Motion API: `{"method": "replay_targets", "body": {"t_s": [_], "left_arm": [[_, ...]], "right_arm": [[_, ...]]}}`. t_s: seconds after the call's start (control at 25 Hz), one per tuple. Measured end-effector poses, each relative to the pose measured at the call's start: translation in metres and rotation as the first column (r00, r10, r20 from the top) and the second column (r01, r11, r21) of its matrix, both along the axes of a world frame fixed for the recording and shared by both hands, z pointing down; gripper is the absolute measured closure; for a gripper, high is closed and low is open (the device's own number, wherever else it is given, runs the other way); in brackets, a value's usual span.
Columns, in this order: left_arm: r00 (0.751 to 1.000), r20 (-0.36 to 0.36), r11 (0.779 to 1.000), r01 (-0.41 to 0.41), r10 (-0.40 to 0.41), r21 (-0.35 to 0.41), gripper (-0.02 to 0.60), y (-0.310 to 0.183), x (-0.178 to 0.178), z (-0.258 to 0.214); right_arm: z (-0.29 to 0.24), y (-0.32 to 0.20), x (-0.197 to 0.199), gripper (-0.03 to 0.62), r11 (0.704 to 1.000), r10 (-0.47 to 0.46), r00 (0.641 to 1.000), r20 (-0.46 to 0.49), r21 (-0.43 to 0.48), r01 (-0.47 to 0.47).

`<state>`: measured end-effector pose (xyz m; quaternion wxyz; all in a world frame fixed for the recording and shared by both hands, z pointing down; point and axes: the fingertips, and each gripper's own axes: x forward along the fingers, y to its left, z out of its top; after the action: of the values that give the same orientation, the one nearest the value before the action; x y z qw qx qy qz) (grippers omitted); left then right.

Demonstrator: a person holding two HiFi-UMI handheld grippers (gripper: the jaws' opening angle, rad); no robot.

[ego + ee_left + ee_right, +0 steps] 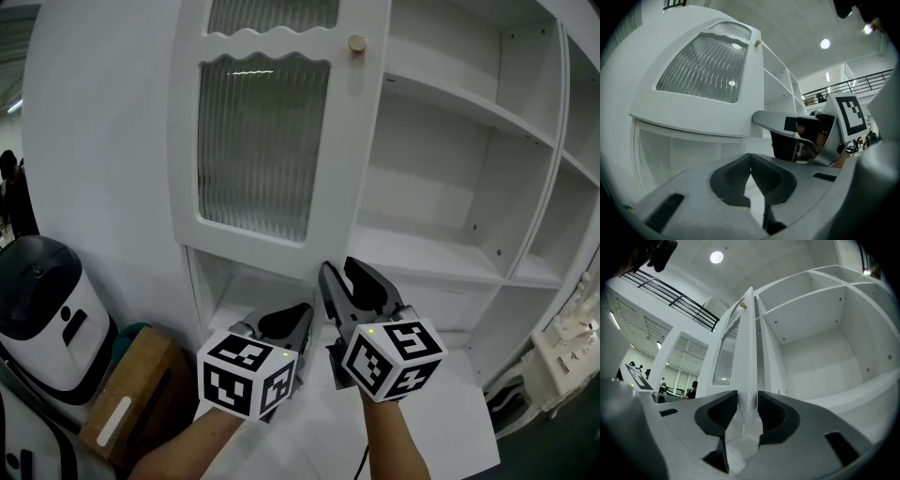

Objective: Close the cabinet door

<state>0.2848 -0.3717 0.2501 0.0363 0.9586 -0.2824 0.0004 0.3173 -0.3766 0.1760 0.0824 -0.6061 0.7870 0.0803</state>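
The white cabinet door (253, 141) with a ribbed glass panel and a small round knob (357, 43) stands swung open in front of the bare shelves (450, 159). My right gripper (339, 270) sits at the door's lower free corner. In the right gripper view the door's edge (749, 357) runs down between the jaws, and my right gripper (747, 397) is shut on it. My left gripper (302, 314) hangs just left of it under the door, shut with nothing in it (750, 157). In the left gripper view the door (698, 70) is overhead.
A white and black machine (42, 309) and a brown cardboard box (131, 394) stand on the floor at the left. A white ornate object (572, 347) sits at the right edge. The cabinet's lower ledge (441, 403) lies under both grippers.
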Motion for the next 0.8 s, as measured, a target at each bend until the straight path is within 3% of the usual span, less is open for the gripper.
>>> {"method": "replay_targets", "body": {"t_s": [0.8], "left_arm": [[0.999,-0.014,1.000,-0.030,0.030,0.001,0.571,-0.030,-0.001,-0.002]], "right_arm": [[0.001,-0.040,0.018,0.453,0.997,0.075,0.997,0.010,-0.015,-0.075]]}}
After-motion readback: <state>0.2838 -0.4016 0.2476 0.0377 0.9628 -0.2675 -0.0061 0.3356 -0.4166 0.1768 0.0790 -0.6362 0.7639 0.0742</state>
